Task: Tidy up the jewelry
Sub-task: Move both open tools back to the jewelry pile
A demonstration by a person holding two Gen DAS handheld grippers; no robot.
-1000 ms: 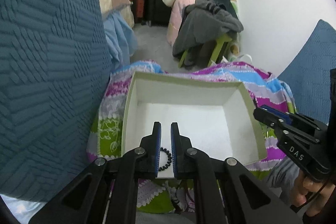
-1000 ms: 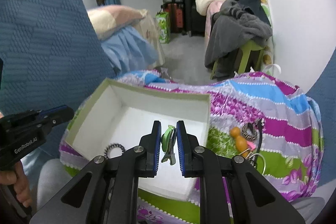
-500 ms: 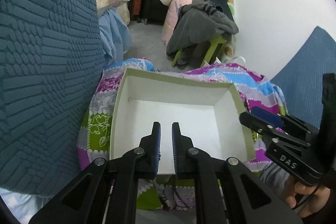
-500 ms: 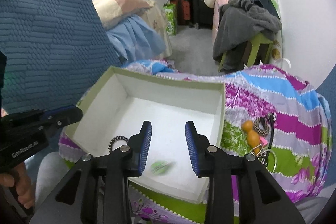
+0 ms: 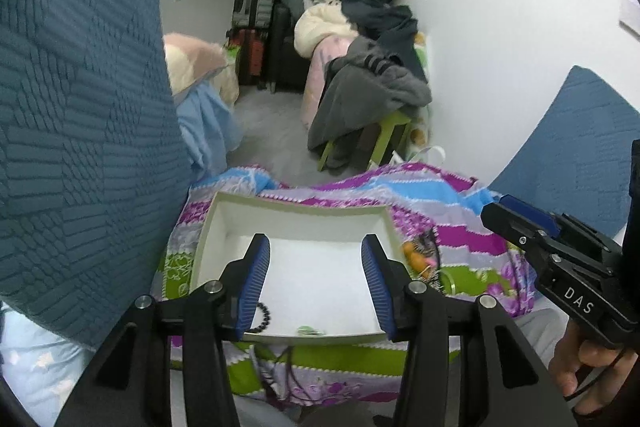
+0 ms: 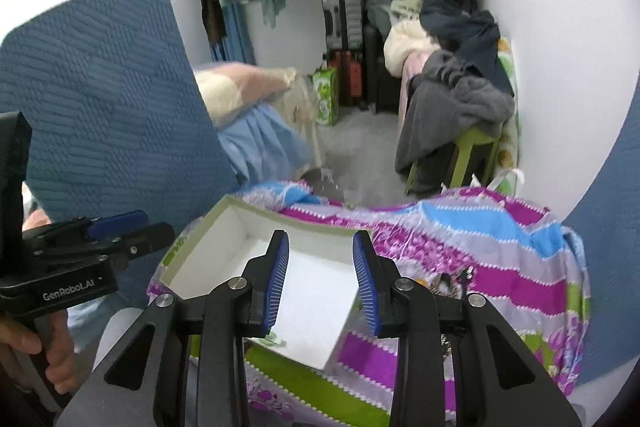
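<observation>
An open white box with a green rim point(image 5: 296, 213) point(image 6: 320, 227) sits on a striped cloth. In it lie a black bead bracelet point(image 5: 264, 315) and a green hair clip point(image 5: 308, 329) point(image 6: 274, 337) near the front wall. Loose jewelry with orange beads point(image 5: 416, 257) lies on the cloth right of the box; in the right wrist view point(image 6: 450, 281) it is mostly hidden behind the fingers. My left gripper point(image 5: 316, 269) is open and empty above the box. My right gripper point(image 6: 322, 277) is open and empty above the box's right part.
The striped purple, blue and green cloth point(image 6: 500, 251) covers the lap surface. Blue quilted cushions point(image 5: 72, 107) point(image 5: 568, 143) stand on both sides. A green stool piled with clothes point(image 6: 456, 111) and suitcases point(image 5: 254, 3) stand behind.
The right gripper opened and dropped the green clip into the box, then drew back. The left gripper opened wide and pulled back and up from the box.
</observation>
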